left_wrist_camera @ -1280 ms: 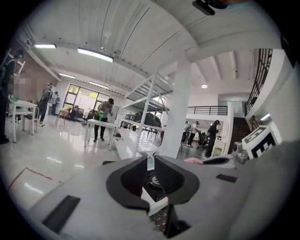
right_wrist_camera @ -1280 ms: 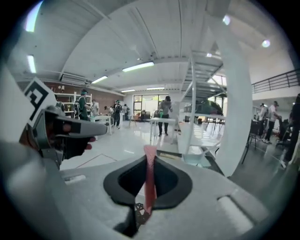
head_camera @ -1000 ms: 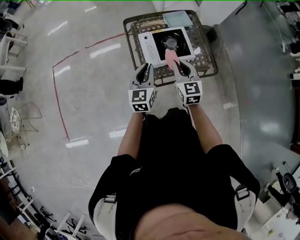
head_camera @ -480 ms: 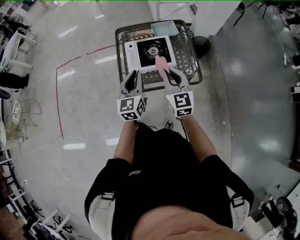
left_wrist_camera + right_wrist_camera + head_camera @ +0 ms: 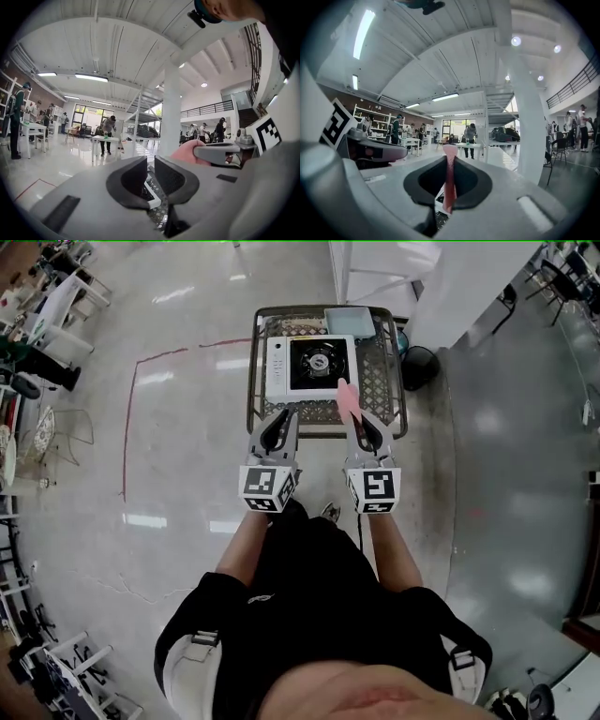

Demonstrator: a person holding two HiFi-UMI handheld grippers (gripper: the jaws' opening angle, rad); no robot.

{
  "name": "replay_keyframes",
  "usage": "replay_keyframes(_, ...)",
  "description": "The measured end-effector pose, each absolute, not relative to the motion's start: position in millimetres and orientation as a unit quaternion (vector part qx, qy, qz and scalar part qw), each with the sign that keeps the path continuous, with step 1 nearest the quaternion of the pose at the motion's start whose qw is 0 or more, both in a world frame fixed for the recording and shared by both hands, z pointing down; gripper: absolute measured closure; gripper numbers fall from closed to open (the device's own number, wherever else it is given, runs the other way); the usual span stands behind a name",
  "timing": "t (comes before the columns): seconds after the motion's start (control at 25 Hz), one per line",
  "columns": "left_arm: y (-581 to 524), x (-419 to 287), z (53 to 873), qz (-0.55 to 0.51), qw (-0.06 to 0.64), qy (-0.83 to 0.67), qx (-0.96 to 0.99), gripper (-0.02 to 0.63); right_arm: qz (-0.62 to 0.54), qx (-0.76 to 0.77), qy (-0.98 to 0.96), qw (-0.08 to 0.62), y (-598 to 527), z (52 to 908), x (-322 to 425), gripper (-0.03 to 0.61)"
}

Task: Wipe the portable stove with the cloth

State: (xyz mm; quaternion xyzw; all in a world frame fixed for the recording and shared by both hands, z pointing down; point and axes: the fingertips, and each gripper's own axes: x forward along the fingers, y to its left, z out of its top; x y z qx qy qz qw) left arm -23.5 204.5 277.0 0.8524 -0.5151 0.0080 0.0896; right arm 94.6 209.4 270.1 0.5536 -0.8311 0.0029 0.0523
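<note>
Since wiping needs a loose edge of fabric out front, I have the right gripper (image 5: 450, 182) clamped on the pink cloth (image 5: 348, 401), with a strip poking past the jaws toward the portable stove (image 5: 311, 365). The stove sits on the wire-mesh table (image 5: 380, 390) just ahead. The cloth tip is at its near right corner, but I can't tell if they touch. My left gripper (image 5: 150, 176) is empty, its jaws a slit apart, probably free to steady the stove. Print on the stove's left panel is too small to read.
</note>
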Motion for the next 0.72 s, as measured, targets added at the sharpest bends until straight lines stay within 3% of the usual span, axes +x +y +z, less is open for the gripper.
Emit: replay_keyframes(0.72, 176, -19, 280, 0.007, 0.086, -0.484, 0.871, 0.568, 0.023, 0.558, -0.827, 0.07, 180, 281, 74, 0.561)
